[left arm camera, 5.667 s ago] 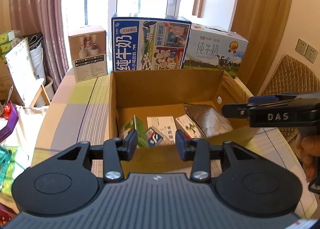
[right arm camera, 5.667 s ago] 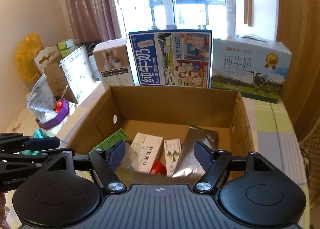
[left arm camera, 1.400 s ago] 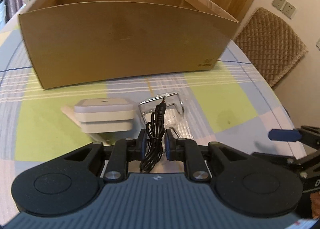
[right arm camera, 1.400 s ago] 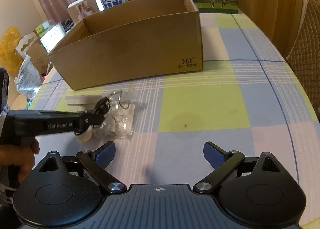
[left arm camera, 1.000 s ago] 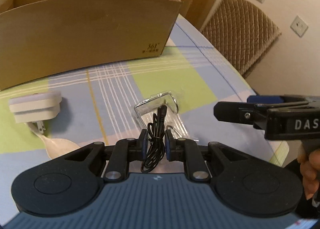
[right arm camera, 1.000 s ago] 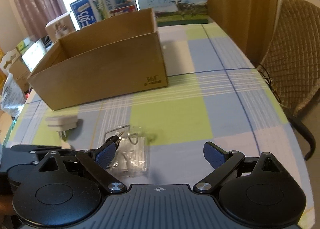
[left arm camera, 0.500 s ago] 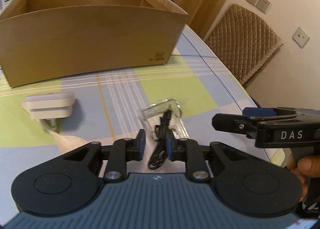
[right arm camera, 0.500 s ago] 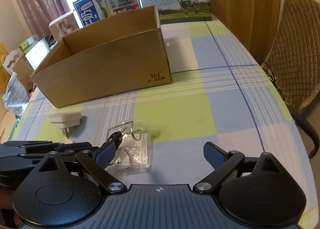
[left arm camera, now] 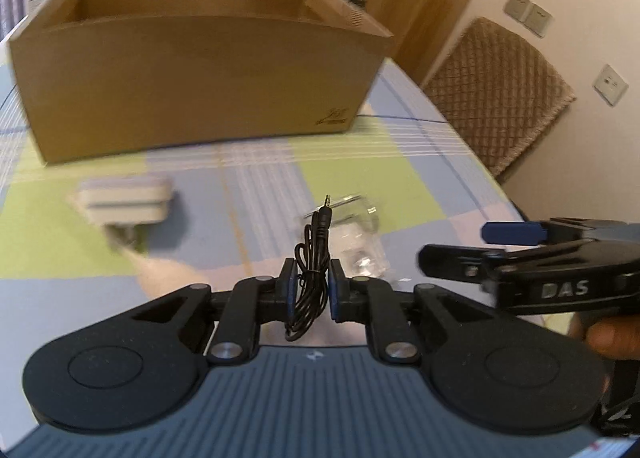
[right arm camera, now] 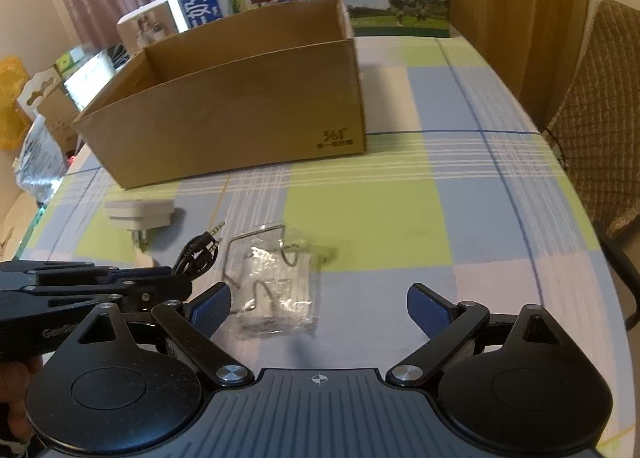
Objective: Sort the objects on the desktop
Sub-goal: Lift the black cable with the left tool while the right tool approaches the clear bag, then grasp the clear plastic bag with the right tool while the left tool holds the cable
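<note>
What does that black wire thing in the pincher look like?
The black cable is thin and bundled into a small coil, with a metal audio plug at its tip pointing up and away. The left gripper is shut on its middle, holding it off the checked tablecloth. A loose loop hangs below the fingers.

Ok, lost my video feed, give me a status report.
Left gripper shut on black cable. Right gripper open, over clear bag. White adapter on table. Cardboard box ahead, path unobstructed.

The left gripper [left arm camera: 311, 285] clamps a coiled black audio cable [left arm camera: 313, 254], plug up, above the checked tablecloth [left arm camera: 360, 174]; a white adapter [left arm camera: 126, 202] lies before the cardboard box [left arm camera: 200, 82]
</note>
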`<state>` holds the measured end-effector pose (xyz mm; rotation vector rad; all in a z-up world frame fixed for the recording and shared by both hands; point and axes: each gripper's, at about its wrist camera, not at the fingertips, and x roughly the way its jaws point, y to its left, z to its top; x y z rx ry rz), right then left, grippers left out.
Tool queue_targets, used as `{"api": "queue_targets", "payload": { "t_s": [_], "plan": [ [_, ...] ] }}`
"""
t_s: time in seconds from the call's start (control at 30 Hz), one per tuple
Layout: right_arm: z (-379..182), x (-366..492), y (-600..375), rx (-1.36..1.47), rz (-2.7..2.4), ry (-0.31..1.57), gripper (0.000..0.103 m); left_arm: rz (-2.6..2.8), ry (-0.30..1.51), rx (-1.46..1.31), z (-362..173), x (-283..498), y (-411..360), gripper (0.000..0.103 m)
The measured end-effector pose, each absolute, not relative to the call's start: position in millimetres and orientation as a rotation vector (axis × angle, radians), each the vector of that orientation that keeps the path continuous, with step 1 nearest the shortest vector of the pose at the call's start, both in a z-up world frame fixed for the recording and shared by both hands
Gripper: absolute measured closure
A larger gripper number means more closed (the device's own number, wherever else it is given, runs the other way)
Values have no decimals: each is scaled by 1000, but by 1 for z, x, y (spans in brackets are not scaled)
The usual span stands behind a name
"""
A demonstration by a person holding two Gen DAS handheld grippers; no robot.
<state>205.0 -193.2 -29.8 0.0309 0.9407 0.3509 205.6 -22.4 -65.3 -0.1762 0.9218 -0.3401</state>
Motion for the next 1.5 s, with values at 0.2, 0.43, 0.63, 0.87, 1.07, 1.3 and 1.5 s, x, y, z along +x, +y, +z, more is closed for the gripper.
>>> {"api": "queue_targets", "payload": {
  "t_s": [0.2, 0.43, 0.63, 0.87, 1.07, 1.3, 1.5],
  "plan": [
    [-40, 206, -181, -2, 396, 968, 11, -285, 970, -130, -76, 218, -23, 91],
    [-52, 212, -169, -43, 428, 1002, 11, -201, 1004, -106, -94, 228, -24, 89],
    [-63, 215, -158, -63, 467, 995, 11, -175, 1002, -124, -91, 230, -6, 89],
    [-80, 222, -144, -86, 485, 984, 24, -224, 1013, -108, -90, 228, 5, 87],
    [-80, 216, -140, -150, 477, 936, 40, -257, 993, -72, -89, 226, -6, 82],
    [-78, 201, -140, -164, 485, 880, 66, -256, 985, 19, -95, 232, -26, 79],
    [-77, 196, -141, -174, 484, 866, 66, -249, 978, 73, -96, 225, -27, 78]
  ]
}}
